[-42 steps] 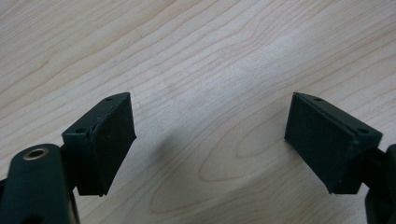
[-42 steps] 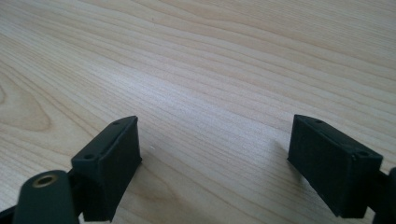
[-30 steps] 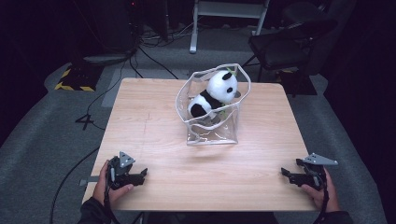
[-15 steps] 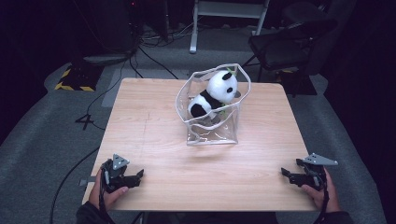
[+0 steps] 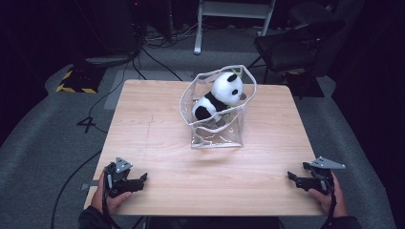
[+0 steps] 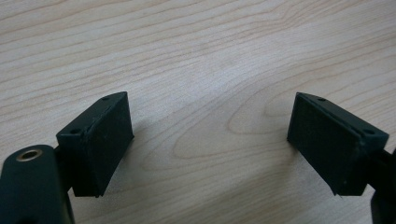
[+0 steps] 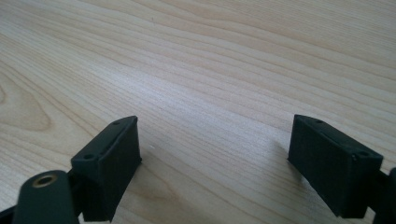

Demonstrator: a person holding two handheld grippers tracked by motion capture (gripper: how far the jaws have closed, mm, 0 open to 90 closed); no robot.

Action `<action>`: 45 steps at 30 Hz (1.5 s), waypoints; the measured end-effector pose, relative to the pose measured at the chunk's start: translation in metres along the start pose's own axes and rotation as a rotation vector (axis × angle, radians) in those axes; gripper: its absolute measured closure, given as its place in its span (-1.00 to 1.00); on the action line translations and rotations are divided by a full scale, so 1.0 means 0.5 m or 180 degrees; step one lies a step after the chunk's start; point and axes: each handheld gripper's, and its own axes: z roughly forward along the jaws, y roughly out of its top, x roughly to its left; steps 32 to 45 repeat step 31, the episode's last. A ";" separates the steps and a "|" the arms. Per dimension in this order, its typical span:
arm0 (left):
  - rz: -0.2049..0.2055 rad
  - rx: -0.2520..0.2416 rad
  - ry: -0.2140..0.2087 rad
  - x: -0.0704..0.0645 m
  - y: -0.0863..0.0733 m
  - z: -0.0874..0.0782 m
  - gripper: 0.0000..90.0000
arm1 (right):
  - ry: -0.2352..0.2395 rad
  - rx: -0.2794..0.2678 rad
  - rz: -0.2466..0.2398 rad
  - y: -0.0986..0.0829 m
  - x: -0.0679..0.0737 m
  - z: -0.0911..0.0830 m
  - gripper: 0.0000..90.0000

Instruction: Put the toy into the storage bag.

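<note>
A pale wooden table (image 5: 157, 143) stands in a dark room strewn with cables. Upper centre of the high view, a clear plastic bag (image 5: 217, 114) holds a toy panda (image 5: 220, 97), its head at the mouth. The left gripper (image 5: 142, 180) and right gripper (image 5: 290, 175) rest at the bottom corners, jaws wide apart, empty. The flimsy bag could tip or crumple if pinched on one side only.

Plush panda (image 5: 218, 98), glossy clear-plastic bag (image 5: 217, 138)
</note>
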 end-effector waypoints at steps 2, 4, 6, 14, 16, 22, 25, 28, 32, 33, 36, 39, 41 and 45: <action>0.0000 0.0002 0.0001 0.000 0.000 0.000 -0.68 | 0.0001 0.0000 0.0003 0.000 0.000 0.000 -0.63; 0.0011 -0.0003 0.0000 0.001 0.001 0.001 -0.68 | 0.0001 -0.0001 0.0004 0.000 0.000 0.000 -0.63; 0.0012 -0.0002 0.0004 0.001 0.002 0.001 -0.68 | 0.0000 0.0000 0.0002 0.000 0.000 0.000 -0.63; 0.0000 0.0004 0.0017 0.001 0.003 0.002 -0.68 | 0.0000 0.0000 0.0002 0.000 0.000 0.000 -0.63; -0.0022 0.0001 0.0037 -0.001 0.003 0.003 -0.68 | 0.0000 -0.0001 0.0005 0.000 0.000 0.000 -0.63; -0.0075 0.0000 0.0079 -0.004 0.006 0.006 -0.68 | 0.0000 -0.0001 0.0001 0.000 0.000 0.000 -0.63; -0.0072 0.0014 0.0062 -0.002 0.009 0.008 -0.70 | 0.0008 -0.0003 0.0001 0.000 0.000 0.000 -0.62; -0.0062 0.0017 0.0064 0.000 0.011 0.010 -0.74 | 0.0010 -0.0005 0.0001 -0.001 0.000 -0.001 -0.62; -0.0063 0.0017 0.0063 0.000 0.011 0.010 -0.74 | 0.0012 -0.0005 0.0002 -0.001 0.000 -0.001 -0.62; -0.0063 0.0017 0.0063 0.000 0.011 0.010 -0.74 | 0.0012 -0.0005 0.0002 -0.001 0.000 -0.001 -0.62; -0.0063 0.0017 0.0063 0.000 0.011 0.010 -0.74 | 0.0012 -0.0005 0.0002 -0.001 0.000 -0.001 -0.62; -0.0063 0.0017 0.0063 0.000 0.011 0.010 -0.74 | 0.0012 -0.0005 0.0002 -0.001 0.000 -0.001 -0.62; -0.0063 0.0017 0.0063 0.000 0.011 0.010 -0.74 | 0.0012 -0.0005 0.0002 -0.001 0.000 -0.001 -0.62; -0.0063 0.0017 0.0063 0.000 0.011 0.010 -0.74 | 0.0012 -0.0005 0.0002 -0.001 0.000 -0.001 -0.62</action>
